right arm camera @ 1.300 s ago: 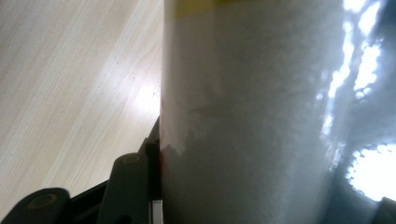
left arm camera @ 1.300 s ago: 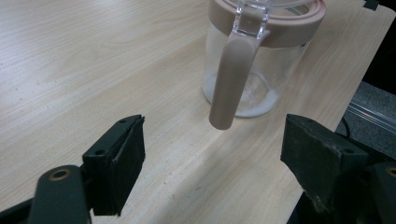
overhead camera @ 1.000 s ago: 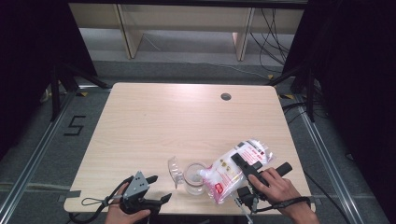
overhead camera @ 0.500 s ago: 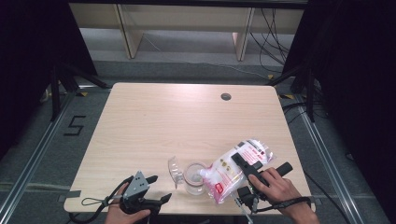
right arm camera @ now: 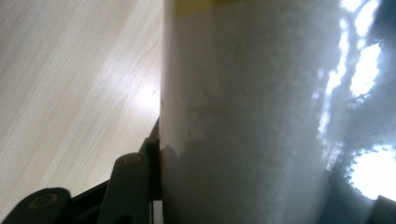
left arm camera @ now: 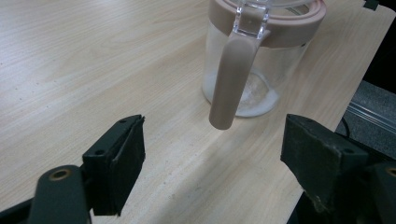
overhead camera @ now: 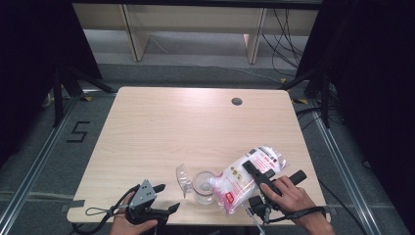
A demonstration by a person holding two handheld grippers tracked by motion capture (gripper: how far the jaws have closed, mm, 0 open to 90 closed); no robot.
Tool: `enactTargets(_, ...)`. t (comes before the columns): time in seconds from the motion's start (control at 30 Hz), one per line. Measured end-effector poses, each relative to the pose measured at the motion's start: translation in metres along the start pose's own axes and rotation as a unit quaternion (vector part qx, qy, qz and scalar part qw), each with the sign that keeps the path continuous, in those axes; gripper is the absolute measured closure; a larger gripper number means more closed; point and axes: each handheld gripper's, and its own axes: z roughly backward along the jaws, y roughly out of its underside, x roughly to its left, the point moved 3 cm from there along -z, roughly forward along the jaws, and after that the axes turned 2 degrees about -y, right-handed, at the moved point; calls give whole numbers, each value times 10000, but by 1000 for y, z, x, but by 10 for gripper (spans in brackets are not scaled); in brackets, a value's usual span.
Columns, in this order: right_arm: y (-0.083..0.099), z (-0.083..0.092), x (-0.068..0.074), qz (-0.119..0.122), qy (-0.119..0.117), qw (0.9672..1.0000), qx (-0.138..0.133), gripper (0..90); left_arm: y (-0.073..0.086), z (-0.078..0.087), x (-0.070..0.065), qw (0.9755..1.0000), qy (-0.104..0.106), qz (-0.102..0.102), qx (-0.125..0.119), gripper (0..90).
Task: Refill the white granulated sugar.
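Light falls from overhead and keeps the table (overhead camera: pixel 161 132) bright, while both sides of the room sink into black. The high view is soft. Glare blooms white on the bag (right arm camera: pixel 261 116), blurred up close. The jug (left arm camera: pixel 261 60) casts a faint shadow.

The person's left hand (overhead camera: pixel 128 223) sits at the near left edge of the scene, wrapped around the left gripper (overhead camera: pixel 164 198), whose grey three-cornered plate faces up and whose cable loops off to the left. Its jaws point right, level and low, standing wide apart with nothing between the fingers (left arm camera: pixel 116 161). The right hand (overhead camera: pixel 288 193) comes in from the near right, forearm angled toward the far left, gripping the right gripper (overhead camera: pixel 254 172). That gripper points to the far left and is tilted, its fingers (right arm camera: pixel 135 186) pressed against what they hold.
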Motion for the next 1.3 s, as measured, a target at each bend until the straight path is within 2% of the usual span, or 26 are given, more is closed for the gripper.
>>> enactTargets(0.3, 1, 2, -1, -33, 5, 10000, 49, 537, 0, 0, 0, 10000, 34, 41, -45, 213)
enactTargets(0.83, 2, 3, -4, 111, 38, 9999, 67, 539, 0, -1, 0, 10000, 32, 35, -39, 213)
enactTargets(0.93, 3, 3, -4, 75, 64, 9999, 59, 539, 0, 0, 0, 10000, -9, -8, 3, 213)
enactTargets(0.97, 3, 3, -4, 107, 52, 9999, 58, 540, 0, 0, 1, 10000, 3, -96, 5, 213)
enactTargets(1.0, 3, 3, -4, 113, 53, 9999, 65, 540, 0, 0, 0, 10000, -10, -22, 17, 213)
enactTargets(1.1, 4, 4, -4, 93, 50, 9999, 79, 541, 0, 0, 0, 10000, -10, -9, 13, 213)
enactTargets(1.17, 4, 4, -4, 89, 52, 9999, 78, 541, -1, 0, 1, 9999, -1, -127, 4, 213)
enactTargets(1.3, 4, 4, -4, 93, 50, 9999, 85, 542, -1, 0, 1, 9999, 21, -109, -40, 213)
